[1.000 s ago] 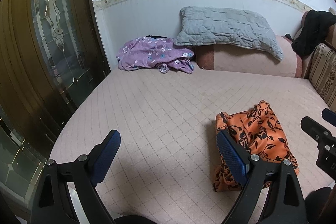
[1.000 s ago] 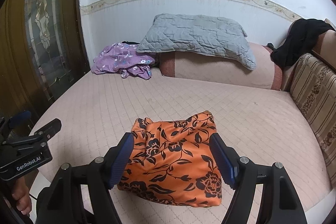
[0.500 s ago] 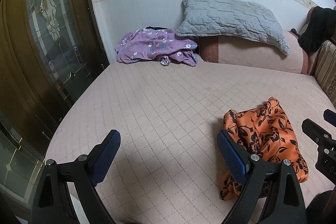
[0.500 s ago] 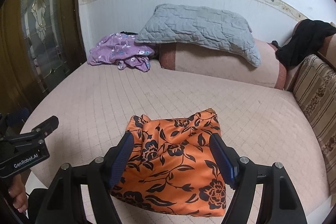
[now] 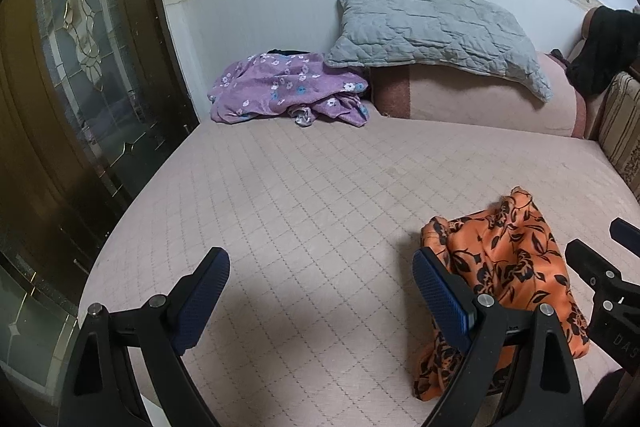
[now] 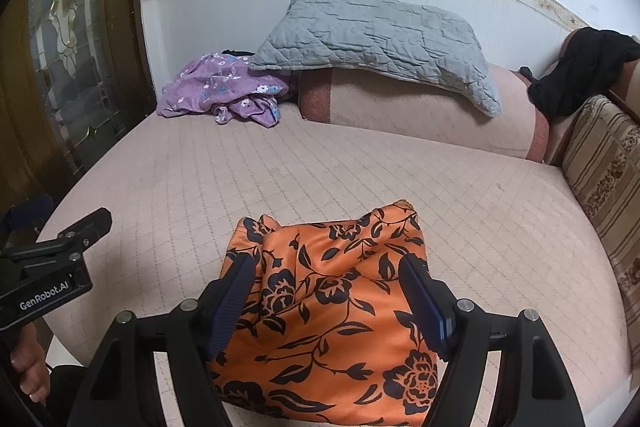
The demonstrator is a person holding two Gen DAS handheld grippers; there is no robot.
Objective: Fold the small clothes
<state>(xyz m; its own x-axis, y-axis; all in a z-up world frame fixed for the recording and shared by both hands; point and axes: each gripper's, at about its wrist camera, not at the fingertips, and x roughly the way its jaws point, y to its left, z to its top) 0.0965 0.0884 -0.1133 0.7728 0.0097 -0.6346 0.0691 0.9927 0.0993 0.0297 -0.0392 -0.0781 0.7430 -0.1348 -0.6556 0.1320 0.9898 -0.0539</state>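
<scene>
Both wrist cameras look forward and downward over the pink bed (image 5: 304,211) toward the wall, side by side, sharing the orange floral garment (image 6: 332,311) and grey pillow (image 5: 432,27).

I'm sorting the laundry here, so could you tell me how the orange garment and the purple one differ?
The orange garment has bold black flowers and lies near the right gripper; the purple garment has small pale flowers and lies bunched by the wall, beside the grey pillow. Both are crumpled, unfolded, on the bed.

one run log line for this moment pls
phase: approach | left gripper: open, over bare mattress | right gripper: open, above orange floral garment | garment: crumpled, unfolded
</scene>
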